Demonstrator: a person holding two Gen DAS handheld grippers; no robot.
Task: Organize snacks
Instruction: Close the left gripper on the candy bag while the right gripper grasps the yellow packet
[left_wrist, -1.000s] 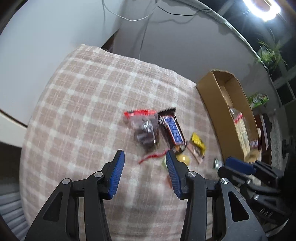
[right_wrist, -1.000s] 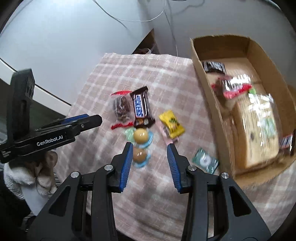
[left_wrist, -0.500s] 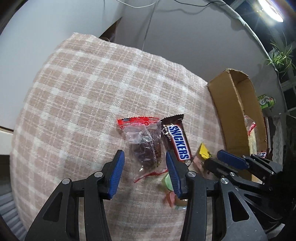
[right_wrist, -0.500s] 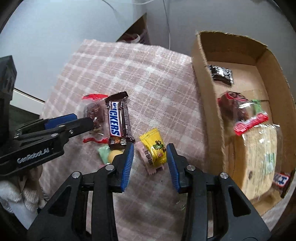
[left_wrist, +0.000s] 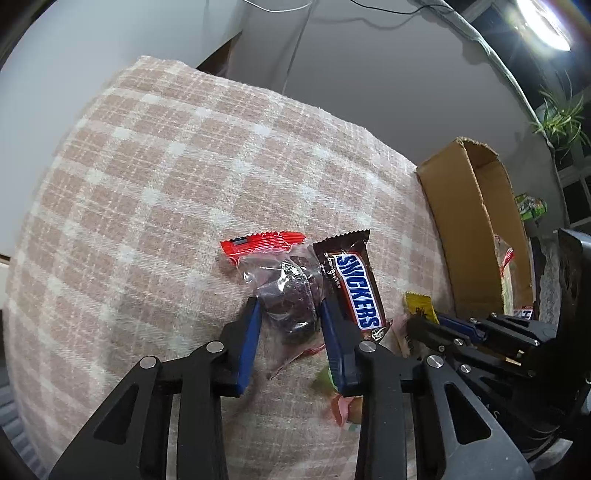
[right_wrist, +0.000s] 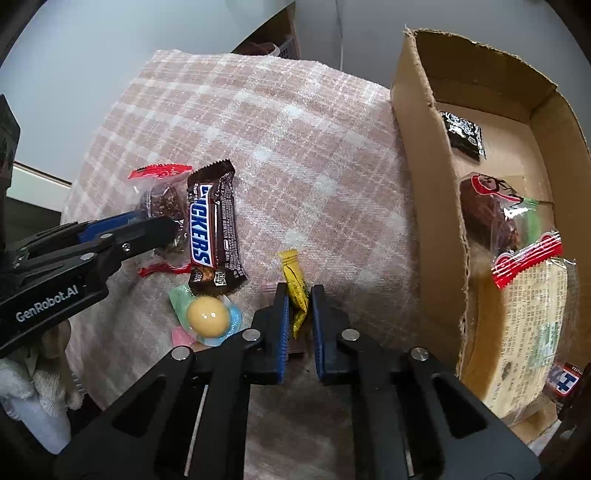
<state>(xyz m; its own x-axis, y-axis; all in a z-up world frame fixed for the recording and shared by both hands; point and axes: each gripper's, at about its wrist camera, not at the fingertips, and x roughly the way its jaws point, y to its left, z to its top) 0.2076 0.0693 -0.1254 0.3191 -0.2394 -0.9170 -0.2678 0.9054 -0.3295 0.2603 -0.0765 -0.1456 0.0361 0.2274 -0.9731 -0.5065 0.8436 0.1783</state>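
On the pink checked cloth (left_wrist: 147, 184) lies a clear packet with a red top and a dark cake (left_wrist: 284, 273). My left gripper (left_wrist: 290, 302) points down at it, its jaws closing with both blue pads against the packet's sides. A Snickers bar (left_wrist: 356, 288) lies just right of it. In the right wrist view my right gripper (right_wrist: 299, 290) is shut on a small yellow packet (right_wrist: 291, 269), which is pinched upright between the pads. The left gripper (right_wrist: 162, 225) shows there too, at the clear packet.
An open cardboard box (right_wrist: 424, 166) stands at the cloth's right, holding a black packet (right_wrist: 463, 134), a red-topped cake packet (right_wrist: 487, 218) and a large cracker pack (right_wrist: 535, 314). A yellow ball candy (right_wrist: 207, 315) lies below the Snickers bar (right_wrist: 212, 229). A white-gloved hand (right_wrist: 22, 373) is at the left.
Both grippers came down onto the snacks. The left jaws narrowed around the clear cake packet. The right jaws closed on the yellow packet, which now stands on edge.
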